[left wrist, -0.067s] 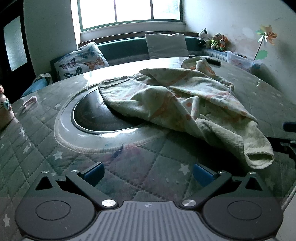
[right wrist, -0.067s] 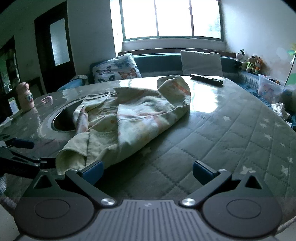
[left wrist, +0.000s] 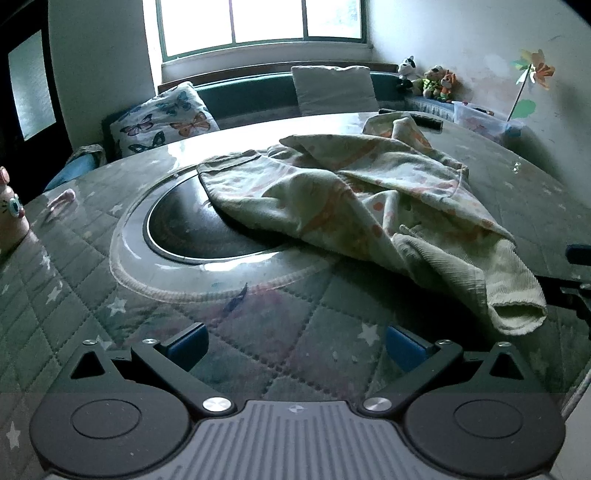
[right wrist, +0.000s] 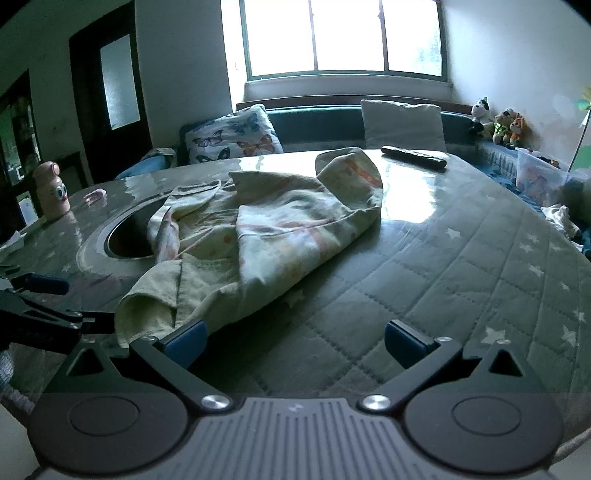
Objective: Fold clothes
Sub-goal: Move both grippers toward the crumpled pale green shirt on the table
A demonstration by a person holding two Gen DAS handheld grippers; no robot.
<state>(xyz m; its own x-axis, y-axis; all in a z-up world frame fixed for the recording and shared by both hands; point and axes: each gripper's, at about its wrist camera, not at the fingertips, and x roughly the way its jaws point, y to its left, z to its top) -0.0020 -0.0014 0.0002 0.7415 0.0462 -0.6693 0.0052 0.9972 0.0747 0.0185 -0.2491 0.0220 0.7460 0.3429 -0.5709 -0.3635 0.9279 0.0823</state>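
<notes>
Daylight enters through the window [right wrist: 345,37] at the back, blown out to white in both views; the rest of the room is dim with a blue-green cast. Glare sheets across the table [right wrist: 413,206] beneath it, and the crumpled garment [left wrist: 369,206] throws a dark shadow on its near side. Fisheye bending curves the walls and table rim, corners vignette to black.

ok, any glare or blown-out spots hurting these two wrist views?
Left wrist: window blown out, garment still readable, heavy fisheye bending. Right wrist: window clipped white, bright glare patch on the table beside the garment.
</notes>
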